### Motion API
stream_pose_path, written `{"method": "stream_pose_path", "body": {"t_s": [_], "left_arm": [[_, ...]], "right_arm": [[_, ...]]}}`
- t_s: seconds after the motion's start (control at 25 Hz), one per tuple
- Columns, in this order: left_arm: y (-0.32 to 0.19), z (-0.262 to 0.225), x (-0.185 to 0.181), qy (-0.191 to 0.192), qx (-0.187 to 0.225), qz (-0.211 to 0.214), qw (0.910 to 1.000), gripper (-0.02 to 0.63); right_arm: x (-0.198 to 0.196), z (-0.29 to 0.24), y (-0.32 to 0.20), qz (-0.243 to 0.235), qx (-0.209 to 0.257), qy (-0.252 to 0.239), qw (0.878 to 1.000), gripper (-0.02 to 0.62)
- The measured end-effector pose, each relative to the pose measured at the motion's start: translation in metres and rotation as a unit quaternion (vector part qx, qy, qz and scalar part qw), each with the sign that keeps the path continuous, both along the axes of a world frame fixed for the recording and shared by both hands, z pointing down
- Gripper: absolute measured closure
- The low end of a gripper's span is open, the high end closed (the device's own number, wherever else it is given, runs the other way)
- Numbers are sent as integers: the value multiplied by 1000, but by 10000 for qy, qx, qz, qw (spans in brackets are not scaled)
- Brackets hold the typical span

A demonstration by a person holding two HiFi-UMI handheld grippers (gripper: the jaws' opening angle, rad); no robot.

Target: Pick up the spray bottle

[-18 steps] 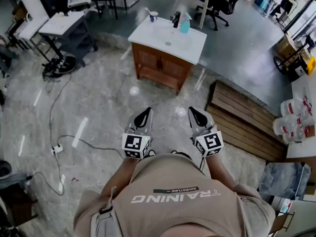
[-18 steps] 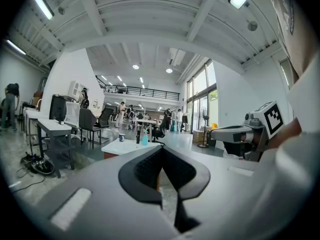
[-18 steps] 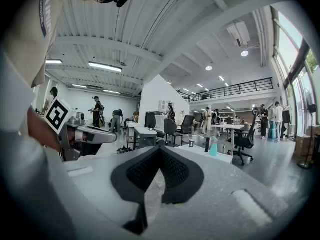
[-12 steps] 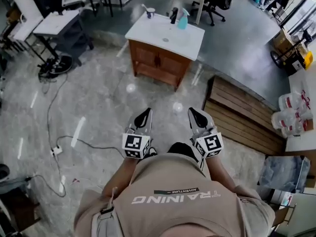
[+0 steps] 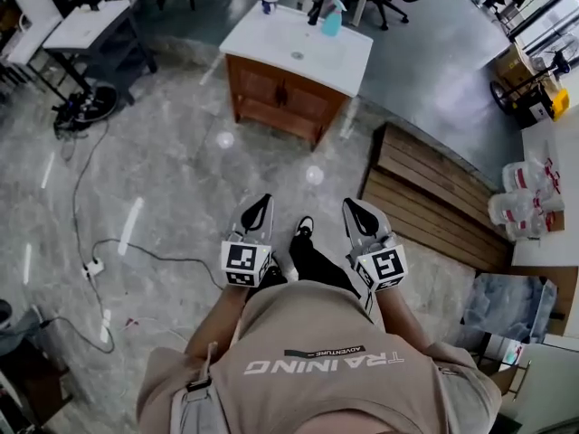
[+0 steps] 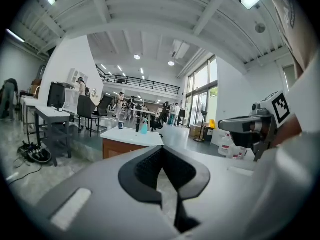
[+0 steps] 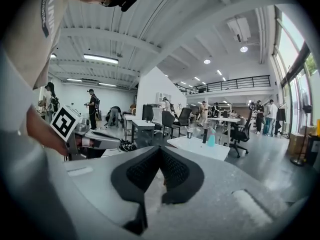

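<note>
the bottle (image 5: 332, 21) stands upright near the far edge of the white surface (image 5: 271, 42), well ahead of the left tool (image 5: 261, 204) and the right tool (image 5: 356, 208), and a little to the right of the line between them. it is pale blue and see-through, with a trigger head; how full it is cannot be told from here. it is probably light, thin plastic, stiffer at the neck, likely to give and slip if squeezed hard at the belly, and easy to tip. the narrow neck under the trigger seems the best hold, or the body low down with a gentle pinch. what looks like a dark tap (image 5: 316, 9) is just left of it, with a cup (image 5: 270, 4) further left. each tool has its jaws pressed together on nothing, tips meeting. both hang over the floor (image 5: 181, 179), so the approach and the opening of the jaws are not yet done.
</note>
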State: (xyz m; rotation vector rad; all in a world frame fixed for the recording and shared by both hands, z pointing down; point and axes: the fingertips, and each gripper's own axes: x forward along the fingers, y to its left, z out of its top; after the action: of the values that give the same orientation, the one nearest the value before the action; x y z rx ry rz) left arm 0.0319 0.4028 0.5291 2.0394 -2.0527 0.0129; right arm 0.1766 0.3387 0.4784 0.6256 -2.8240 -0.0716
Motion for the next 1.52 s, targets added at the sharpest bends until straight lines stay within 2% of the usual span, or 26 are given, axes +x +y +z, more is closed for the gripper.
{"method": "stream_pose_path", "body": {"t_s": [0.16,0.32,0.6,0.96,1.24,1.4,1.52], "left_arm": [[-11,4,-3,-151,-56,31,9999,588],[-26,8,-8,-46,-181,-59,9998,588],[-86,-10,-45,-335,-208,-254,9989,588],[-162,-37,-67,-550,-158,-383,9976,588],[-216,-36,-59,-539,-296,-359,9975,588],[-228,-30,-53,-504,-459,-274,9973,588],[-243,-26,-58,-413,-579,-229,9972,588]], "right_arm": [[-5,15,-9,-15,-202,30,9998,594],[-11,23,-27,-37,-317,-25,9995,594],[-30,25,-101,-83,-478,-309,9983,594],[-63,14,-189,-306,-498,-612,9964,594],[-74,39,-250,-475,-738,-530,9947,594],[-77,40,-260,-562,-685,-472,9949,594],[-78,54,-273,-470,-869,-384,9944,594]]}}
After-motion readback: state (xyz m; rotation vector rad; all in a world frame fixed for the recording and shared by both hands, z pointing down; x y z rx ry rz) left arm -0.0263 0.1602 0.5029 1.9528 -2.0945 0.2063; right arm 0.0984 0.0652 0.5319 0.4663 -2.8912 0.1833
